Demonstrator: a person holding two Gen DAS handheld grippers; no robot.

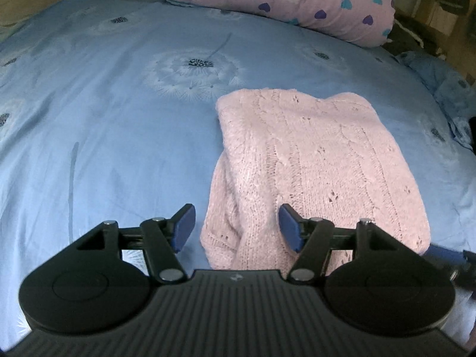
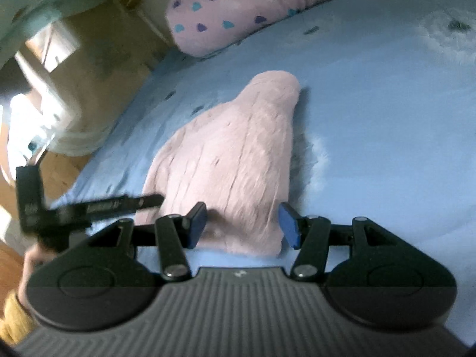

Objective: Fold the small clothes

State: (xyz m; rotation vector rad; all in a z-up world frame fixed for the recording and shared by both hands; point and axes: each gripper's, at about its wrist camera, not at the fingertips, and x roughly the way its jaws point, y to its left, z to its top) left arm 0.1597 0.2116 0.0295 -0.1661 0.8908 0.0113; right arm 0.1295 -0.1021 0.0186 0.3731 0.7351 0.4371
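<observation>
A pink knitted sweater lies folded on the blue bedsheet. My left gripper is open and empty, just above the sweater's near left corner. In the right wrist view the sweater stretches away from the camera. My right gripper is open and empty, its fingers on either side of the sweater's near edge. The left gripper shows blurred at the left of the right wrist view. The right gripper's blue finger peeks in at the right of the left wrist view.
A pink pillow with blue and purple hearts lies at the head of the bed and also shows in the right wrist view. The bed edge, wooden floor and furniture are at the left of the right wrist view.
</observation>
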